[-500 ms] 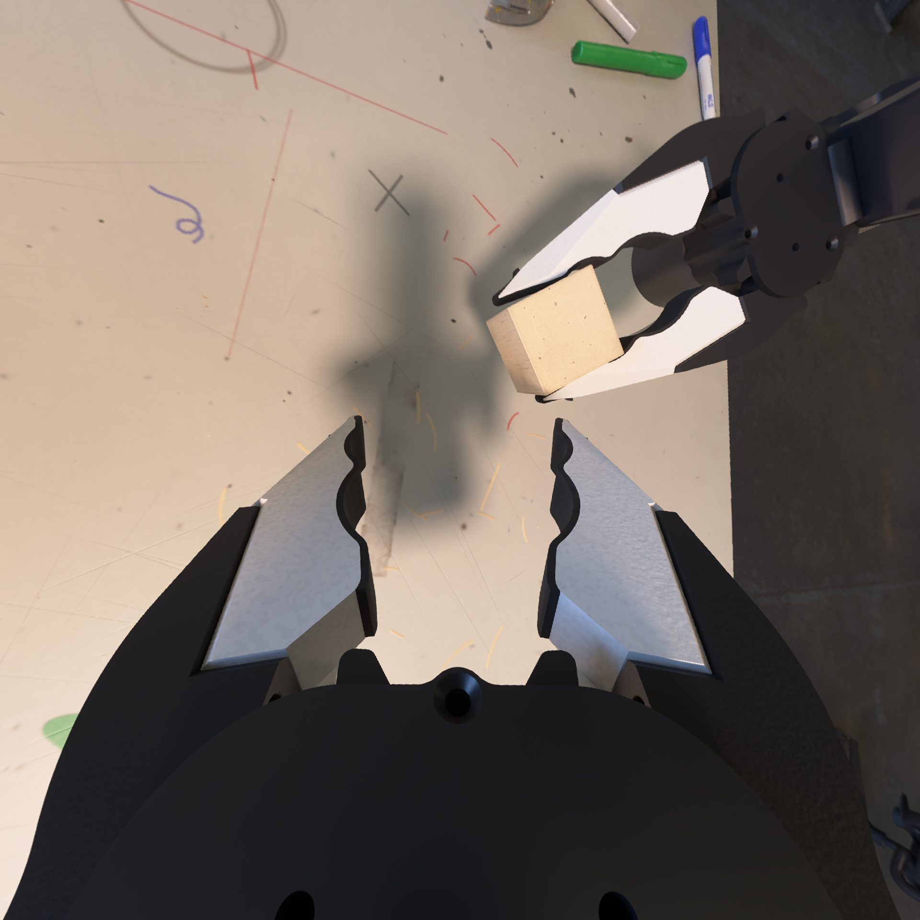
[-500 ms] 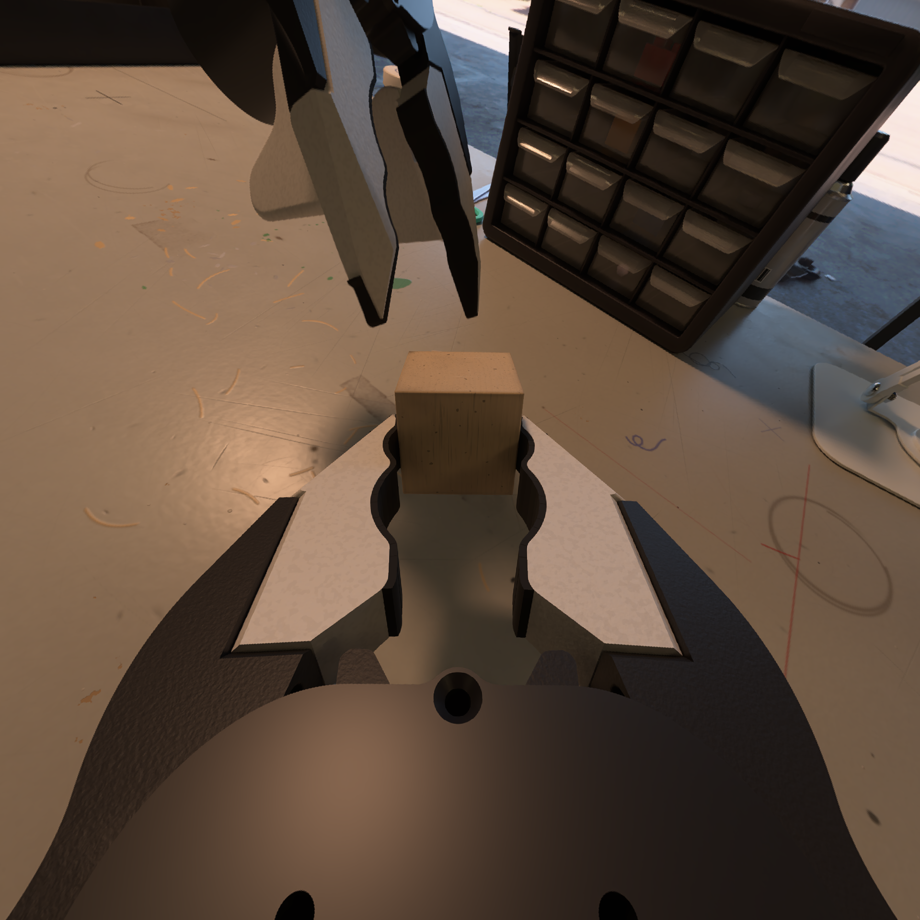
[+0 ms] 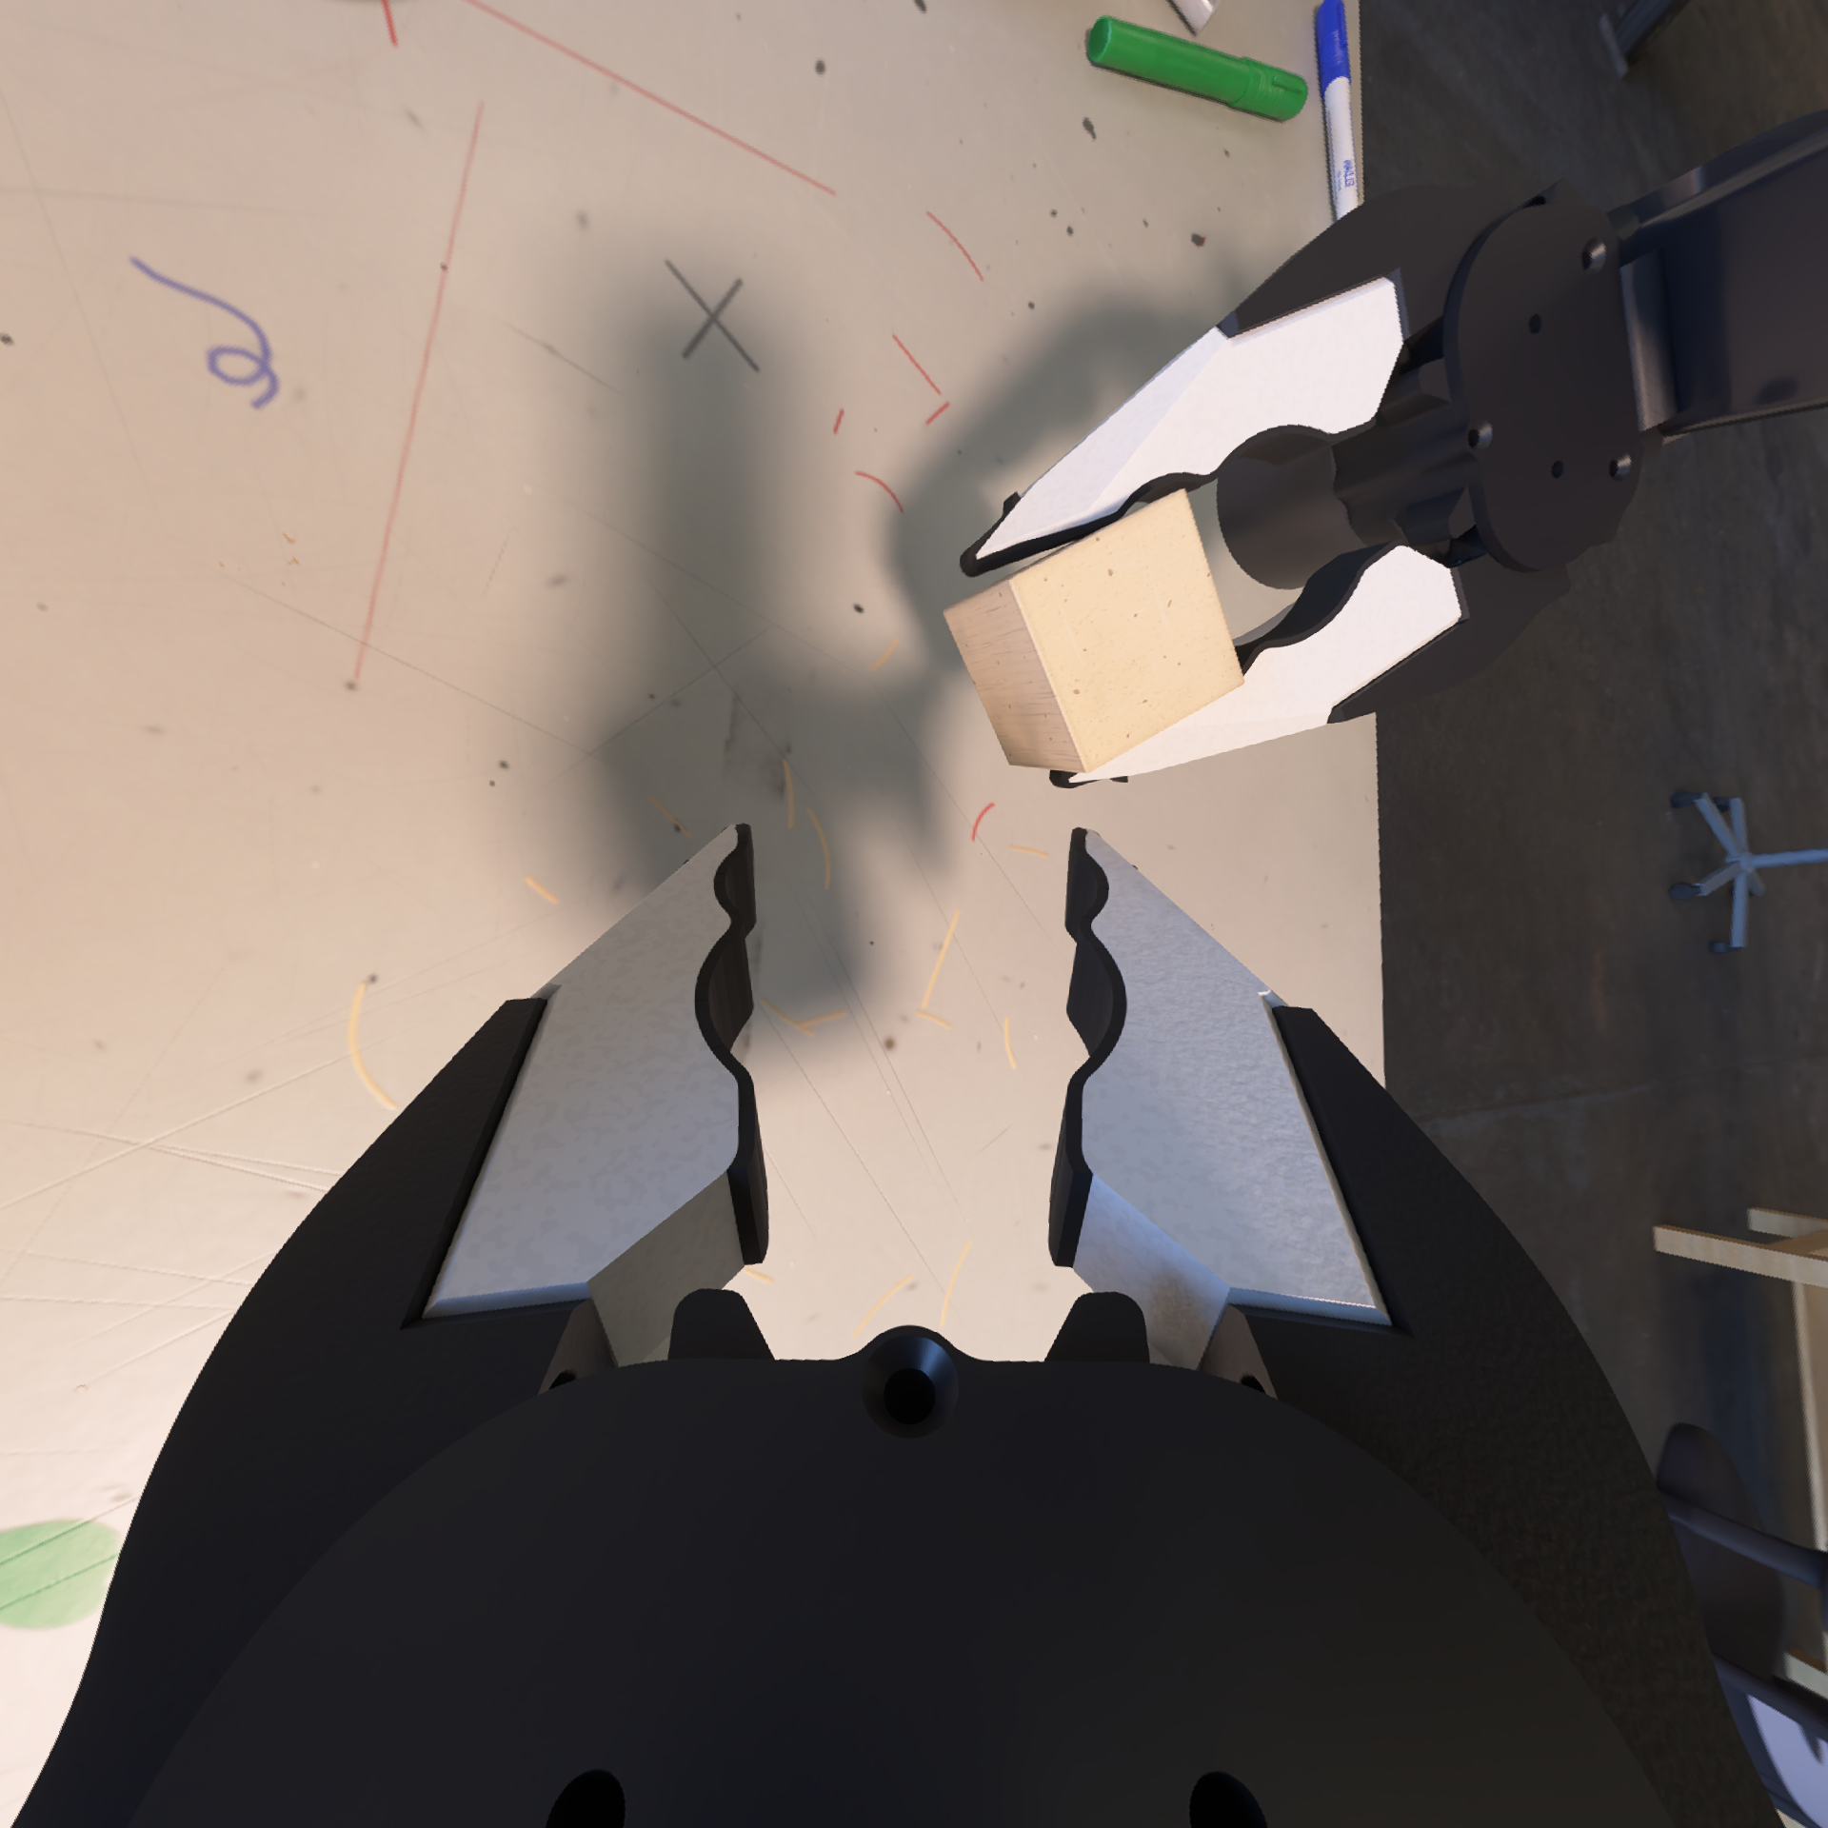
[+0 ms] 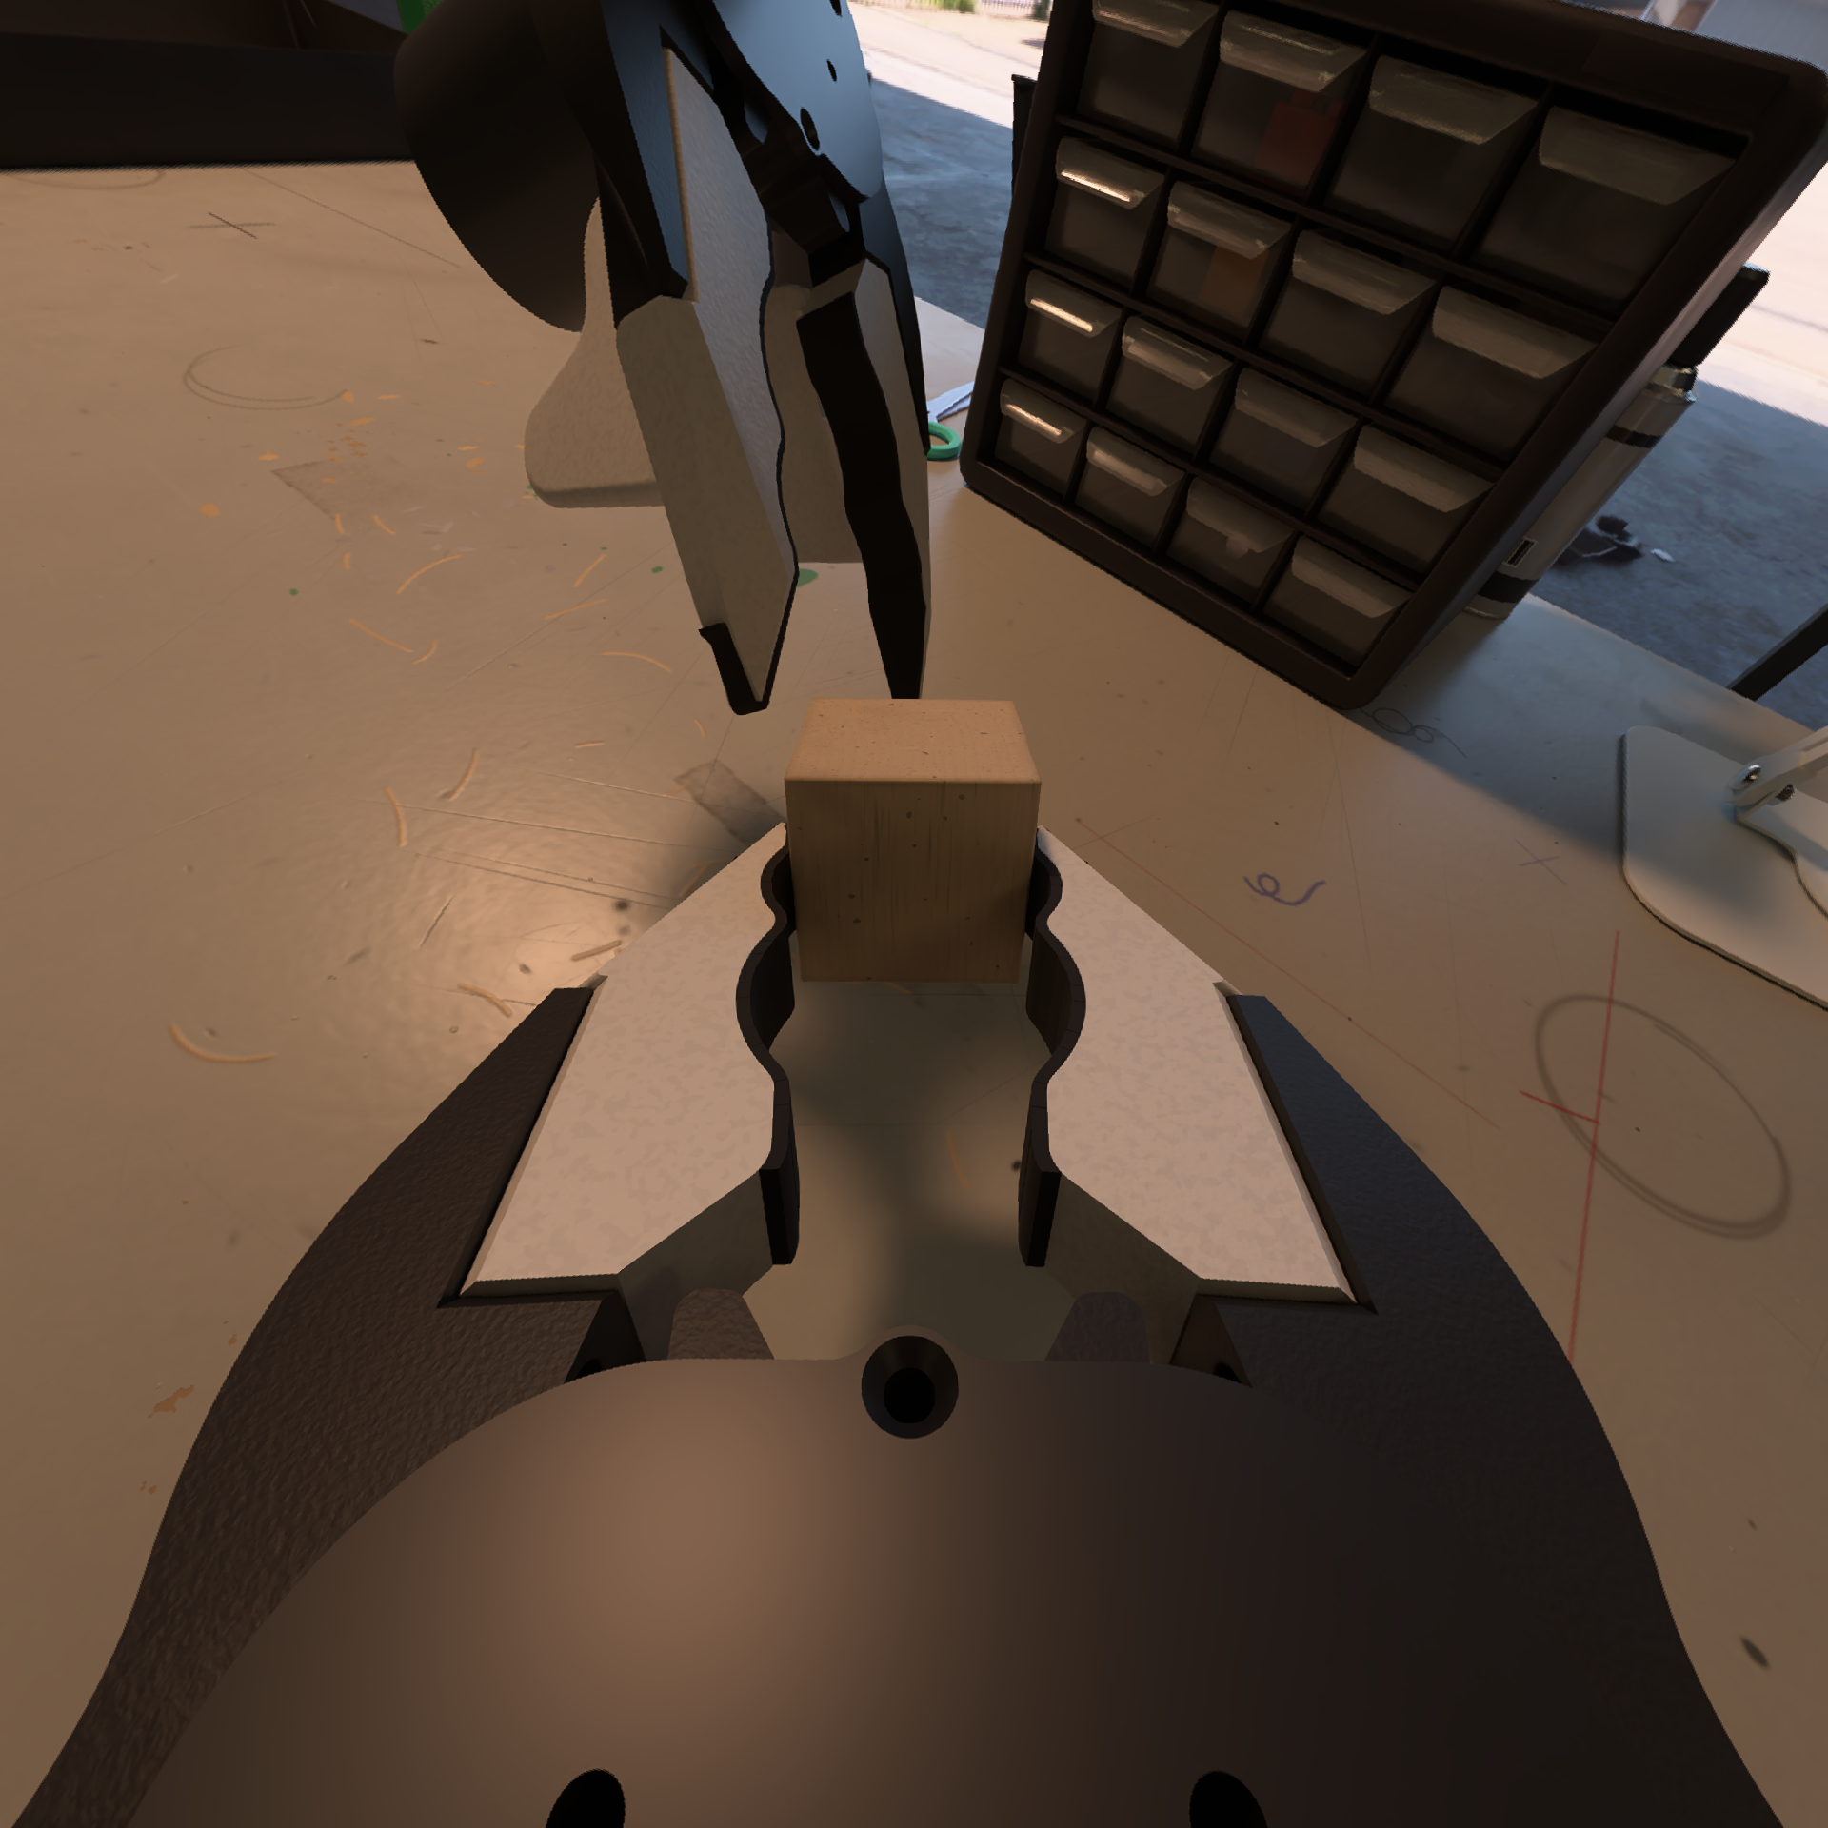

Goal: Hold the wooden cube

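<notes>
A: What's cut off or hidden?
B: In the right wrist view, the left gripper [image 4: 826, 683] covers most of a green ring [image 4: 943, 445] and a pale base; the drawer cabinet [image 4: 1385, 326] runs past the top edge.
A: And the left wrist view?
B: A white marker [image 3: 1190, 10] at the tabletop's [image 3: 297, 791] far right corner is clipped; the blue pen's [image 3: 1337, 119] print is too small to tell.

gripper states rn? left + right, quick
Left gripper: jaws open, empty, close to the cube.
Right gripper: jaws shut on the wooden cube, lifted off the table.
</notes>
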You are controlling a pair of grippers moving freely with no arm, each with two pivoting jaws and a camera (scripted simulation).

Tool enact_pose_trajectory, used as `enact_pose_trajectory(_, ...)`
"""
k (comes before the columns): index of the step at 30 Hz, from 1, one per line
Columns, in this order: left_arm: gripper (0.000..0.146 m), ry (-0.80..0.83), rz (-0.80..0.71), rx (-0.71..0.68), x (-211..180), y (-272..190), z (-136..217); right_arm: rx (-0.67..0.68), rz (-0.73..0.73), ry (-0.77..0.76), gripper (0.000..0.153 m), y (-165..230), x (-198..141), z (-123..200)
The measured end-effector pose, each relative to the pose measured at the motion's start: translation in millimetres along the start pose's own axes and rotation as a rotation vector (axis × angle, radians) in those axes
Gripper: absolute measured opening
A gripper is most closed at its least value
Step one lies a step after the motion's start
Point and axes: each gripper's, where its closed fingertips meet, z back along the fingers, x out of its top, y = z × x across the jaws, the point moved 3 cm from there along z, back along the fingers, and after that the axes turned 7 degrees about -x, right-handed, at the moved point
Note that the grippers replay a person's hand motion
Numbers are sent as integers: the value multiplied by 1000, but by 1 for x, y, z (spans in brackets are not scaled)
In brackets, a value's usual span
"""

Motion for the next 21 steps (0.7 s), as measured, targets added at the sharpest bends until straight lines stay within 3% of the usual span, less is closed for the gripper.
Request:
enact_pose_trajectory(10, 70, 14, 59, -43, -2, 4, -1, -13, -19, -6, 44, -1, 0, -2)
enact_pose_trajectory(21, 73, 18, 32, -18, -4, 6, -1, 49, -164, 5, 44, 2, -5, -7)
